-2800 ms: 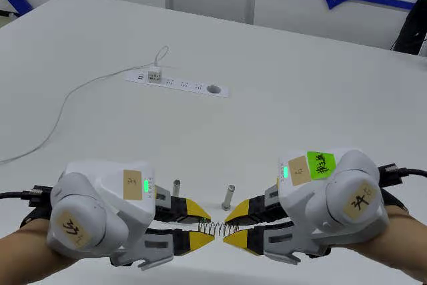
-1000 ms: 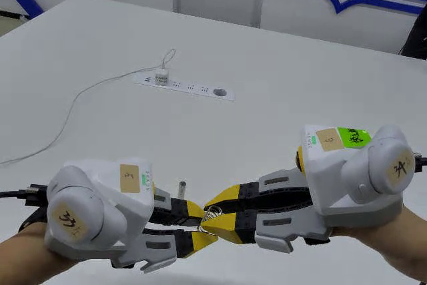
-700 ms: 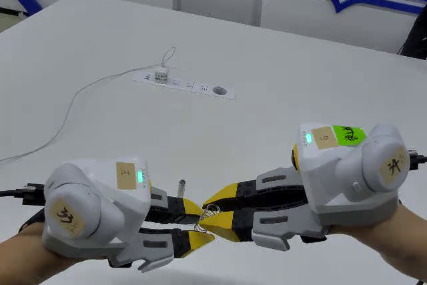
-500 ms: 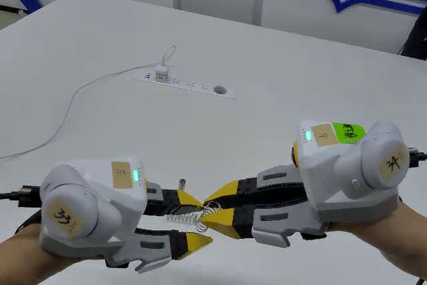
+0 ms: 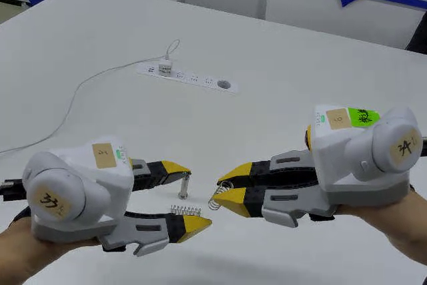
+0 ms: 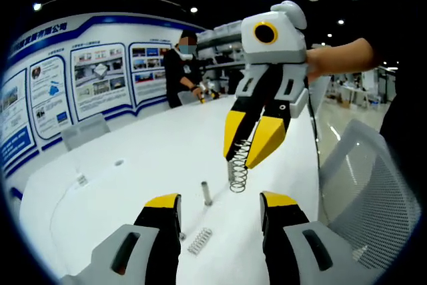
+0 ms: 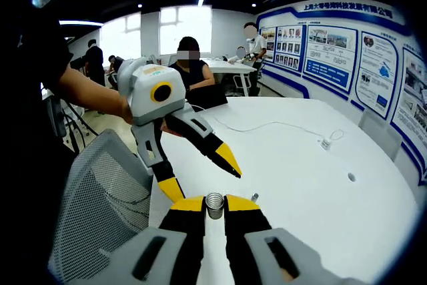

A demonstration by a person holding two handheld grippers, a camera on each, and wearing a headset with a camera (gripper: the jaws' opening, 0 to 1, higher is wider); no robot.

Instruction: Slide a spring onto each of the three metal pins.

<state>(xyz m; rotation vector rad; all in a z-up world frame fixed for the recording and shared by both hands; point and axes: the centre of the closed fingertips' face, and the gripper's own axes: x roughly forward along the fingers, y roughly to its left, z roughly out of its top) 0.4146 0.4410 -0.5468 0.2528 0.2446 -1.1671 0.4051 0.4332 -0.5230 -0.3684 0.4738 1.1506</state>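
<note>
Right gripper pinches a spring near the upright pin. Left gripper stands wide, with a second spring lying on the worktop between its jaws. Next, I judge, the held spring must line up over the pin.

left gripper: near left, roughly level, tips pointing right, jaws spread wide apart. right gripper: near right, roughly level, tips pointing left, jaws closed on one end of a spring. the two sets of tips are near each other, not touching. left hand and right hand grip the housings from behind.
</note>
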